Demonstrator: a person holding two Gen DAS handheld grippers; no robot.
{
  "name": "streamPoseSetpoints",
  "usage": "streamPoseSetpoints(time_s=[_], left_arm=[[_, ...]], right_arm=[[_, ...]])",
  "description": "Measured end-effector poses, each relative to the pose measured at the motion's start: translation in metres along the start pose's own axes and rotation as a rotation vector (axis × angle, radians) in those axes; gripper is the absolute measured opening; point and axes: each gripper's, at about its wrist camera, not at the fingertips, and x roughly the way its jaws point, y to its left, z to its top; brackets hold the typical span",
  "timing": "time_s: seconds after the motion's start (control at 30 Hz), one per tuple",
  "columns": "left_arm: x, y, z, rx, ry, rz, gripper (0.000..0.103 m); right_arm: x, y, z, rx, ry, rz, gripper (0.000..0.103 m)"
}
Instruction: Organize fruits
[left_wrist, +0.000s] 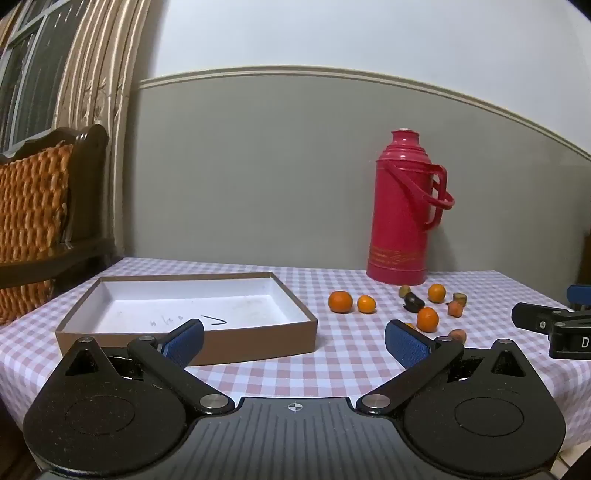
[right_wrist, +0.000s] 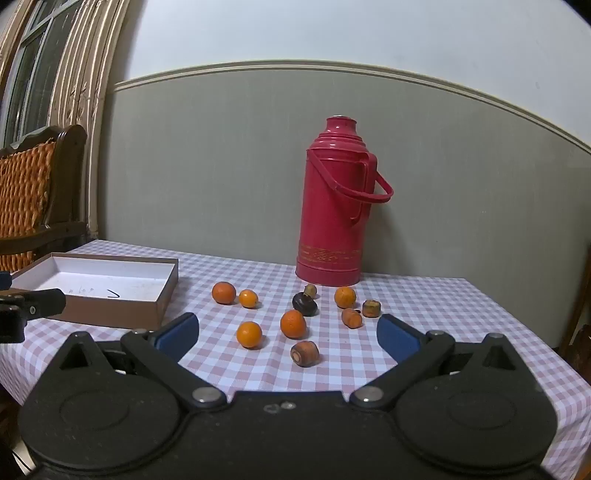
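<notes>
Several oranges and carrot pieces lie scattered on the checked tablecloth, with a dark mangosteen among them. In the left wrist view the oranges lie right of an empty brown cardboard box with a white inside. The box shows at the left in the right wrist view. My left gripper is open and empty, near the box's front wall. My right gripper is open and empty, just short of the fruit; it shows at the right edge of the left wrist view.
A tall red thermos stands at the back of the table against the grey wall. A wooden chair with an orange cushion stands left of the table. The table's right edge is close.
</notes>
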Motion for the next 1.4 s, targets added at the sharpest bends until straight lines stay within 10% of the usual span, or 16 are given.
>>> streamPoseSetpoints(time_s=[1.4], left_arm=[[0.001,0.003,-0.001,-0.011,0.016,0.016,0.103]], right_arm=[[0.0,0.0,0.0,-0.006,0.001,-0.003,0.097]])
